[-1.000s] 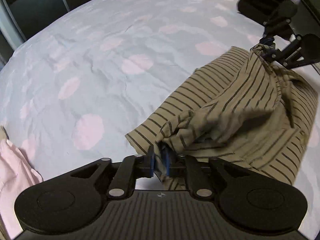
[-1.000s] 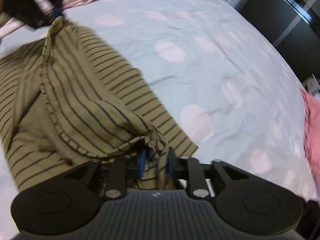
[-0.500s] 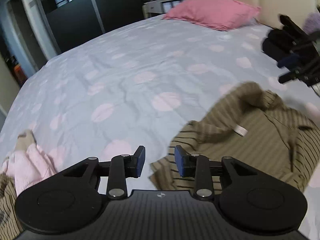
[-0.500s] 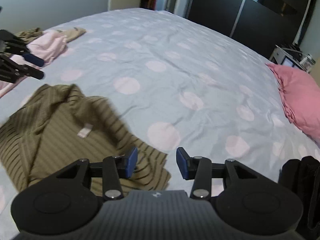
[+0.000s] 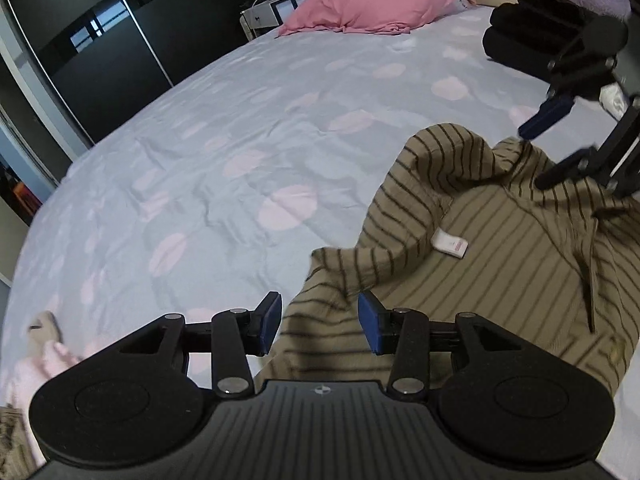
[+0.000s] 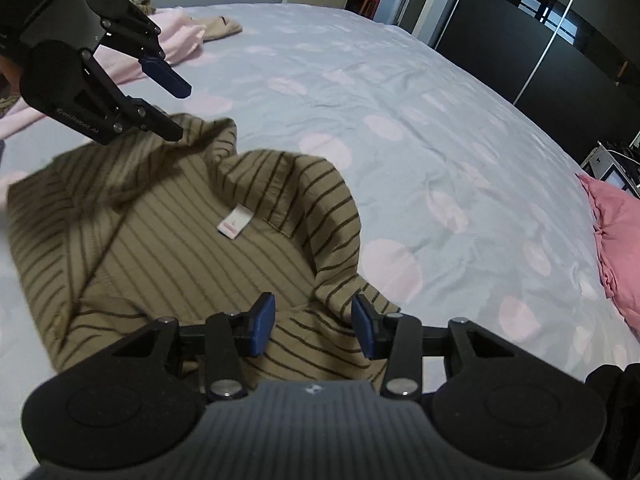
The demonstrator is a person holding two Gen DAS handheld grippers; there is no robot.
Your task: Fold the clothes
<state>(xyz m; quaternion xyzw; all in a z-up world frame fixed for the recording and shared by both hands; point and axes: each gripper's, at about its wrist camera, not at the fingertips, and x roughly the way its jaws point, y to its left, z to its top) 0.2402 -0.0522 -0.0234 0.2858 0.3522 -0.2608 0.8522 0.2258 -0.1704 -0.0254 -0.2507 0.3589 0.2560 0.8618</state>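
Observation:
An olive shirt with dark stripes [image 5: 500, 272] lies rumpled on the bed, inside out, with a white label [image 5: 450, 243] showing. It also shows in the right wrist view [image 6: 160, 248] with its label [image 6: 235, 222]. My left gripper [image 5: 318, 322] is open and empty, just above one edge of the shirt. My right gripper [image 6: 313, 328] is open and empty above the opposite edge. Each gripper shows in the other's view: the right [image 5: 548, 148], the left [image 6: 176, 108].
The bed has a pale blue sheet with pink dots [image 5: 240, 152]. A pink pillow [image 5: 372, 0] lies at its head. A folded black garment [image 5: 516, 40] sits near the pillow. Pink and beige clothes [image 6: 176, 36] are piled at the far side. Dark wardrobe doors [image 5: 100, 48] stand beyond.
Both grippers were shut on the shirt's edges a second ago. They let it go, opened and pulled back. The shirt dropped onto the bed.

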